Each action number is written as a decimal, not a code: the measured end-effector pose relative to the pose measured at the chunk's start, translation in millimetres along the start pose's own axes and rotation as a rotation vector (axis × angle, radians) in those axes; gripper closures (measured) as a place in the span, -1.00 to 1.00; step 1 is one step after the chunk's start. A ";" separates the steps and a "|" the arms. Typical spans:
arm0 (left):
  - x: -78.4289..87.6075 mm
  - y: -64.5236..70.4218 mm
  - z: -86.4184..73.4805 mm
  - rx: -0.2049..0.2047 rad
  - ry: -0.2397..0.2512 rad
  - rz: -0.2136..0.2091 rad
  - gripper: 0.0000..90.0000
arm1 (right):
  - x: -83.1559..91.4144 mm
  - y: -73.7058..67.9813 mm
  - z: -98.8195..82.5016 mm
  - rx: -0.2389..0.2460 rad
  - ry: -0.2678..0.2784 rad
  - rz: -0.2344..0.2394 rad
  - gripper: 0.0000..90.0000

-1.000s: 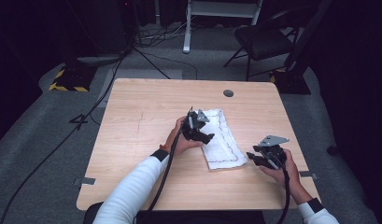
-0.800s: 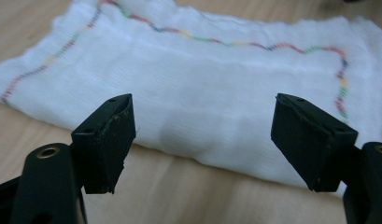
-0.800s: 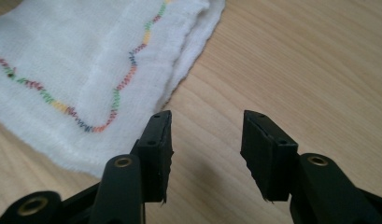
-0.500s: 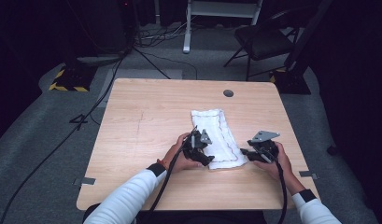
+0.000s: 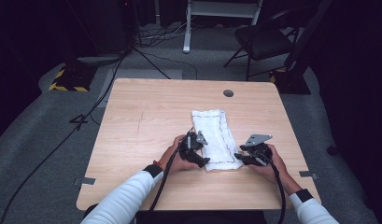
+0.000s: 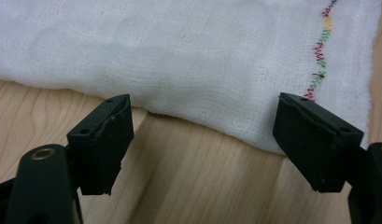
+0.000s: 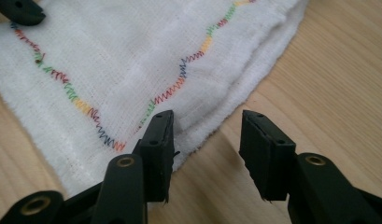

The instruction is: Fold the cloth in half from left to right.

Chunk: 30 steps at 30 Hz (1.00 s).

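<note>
White cloth (image 5: 215, 139) lies folded on table (image 5: 142, 116), long axis running away from the person. Left gripper (image 5: 196, 150) at its near-left corner, jaws wide open, cloth edge just ahead. Right gripper (image 5: 253, 156) at near-right corner, jaws have been closing, half open, one pad over the edge, nothing pinched. Fold layers hard to count.

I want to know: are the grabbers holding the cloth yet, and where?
No. Both grippers, left and right, stand open at the cloth's near edge.
</note>
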<state>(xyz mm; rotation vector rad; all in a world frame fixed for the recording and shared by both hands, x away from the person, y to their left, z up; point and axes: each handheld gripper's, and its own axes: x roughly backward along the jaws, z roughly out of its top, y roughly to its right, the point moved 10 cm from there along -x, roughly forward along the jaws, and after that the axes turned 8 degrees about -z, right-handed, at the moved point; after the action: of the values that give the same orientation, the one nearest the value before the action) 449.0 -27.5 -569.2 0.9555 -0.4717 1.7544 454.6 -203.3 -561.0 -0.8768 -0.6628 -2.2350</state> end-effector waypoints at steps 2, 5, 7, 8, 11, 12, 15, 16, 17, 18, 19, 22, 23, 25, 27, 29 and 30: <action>3.0 0.4 -4.0 0.001 -0.003 -0.002 -0.54 | 1.0 -7.0 0.7 0.004 0.002 0.020 0.22; 6.8 1.1 -10.0 0.016 0.002 -0.007 -0.54 | 2.4 -15.8 1.7 0.010 0.006 0.034 0.22; 9.7 1.8 -13.7 0.012 0.003 -0.004 -0.54 | 3.3 -21.4 2.5 0.019 0.007 0.041 0.22; 11.1 2.5 -15.7 0.014 0.002 -0.005 -0.54 | 3.6 -23.9 3.0 0.022 0.009 0.044 0.22; 15.4 5.1 -22.2 0.022 0.002 -0.004 -0.54 | 5.4 -32.0 3.6 0.032 0.014 0.056 0.22; 16.7 5.9 -24.4 0.023 0.004 -0.005 -0.54 | 6.1 -34.9 3.5 0.033 0.014 0.063 0.22; 21.2 9.4 -31.5 0.036 0.002 -0.010 -0.54 | 8.6 -43.6 2.9 0.029 0.017 0.082 0.22; 22.6 10.9 -33.8 0.040 0.006 -0.007 -0.54 | 9.8 -47.0 2.7 0.033 0.018 0.089 0.22; 24.1 12.7 -36.1 0.039 0.007 -0.008 -0.54 | 10.8 -50.2 2.6 0.038 0.019 0.094 0.20; 25.3 14.8 -38.2 0.046 0.010 -0.008 -0.54 | 12.0 -53.1 2.1 0.040 0.017 0.097 0.18; 26.5 16.8 -40.3 0.048 0.012 -0.007 -0.54 | 13.0 -55.9 1.8 0.041 0.016 0.102 0.15; 30.6 21.2 -46.2 0.051 0.009 -0.007 -0.54 | 15.7 -62.0 0.3 0.044 0.011 0.111 0.02; 31.7 21.6 -47.1 0.047 0.013 -0.004 -0.54 | 16.2 -63.0 0.2 0.049 0.010 0.111 -0.03; 35.0 21.4 -46.4 0.052 0.032 -0.016 -0.54 | 17.6 -62.9 1.7 0.061 0.012 0.113 -0.06; 39.0 17.9 -43.0 0.054 0.062 -0.016 -0.53 | 19.8 -59.7 5.1 0.054 0.030 0.112 -0.08; 42.4 12.6 -39.8 0.042 0.075 0.007 -0.53 | 22.5 -53.9 8.3 0.040 0.046 0.108 -0.09; 43.8 10.2 -38.4 0.044 0.077 0.011 -0.53 | 23.4 -50.1 9.8 0.033 0.054 0.104 -0.09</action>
<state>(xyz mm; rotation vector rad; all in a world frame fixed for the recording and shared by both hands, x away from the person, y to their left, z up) 418.7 21.8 -556.8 0.9135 -0.3907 1.8110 409.5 -172.4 -548.3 -0.8128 -0.6134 -2.1412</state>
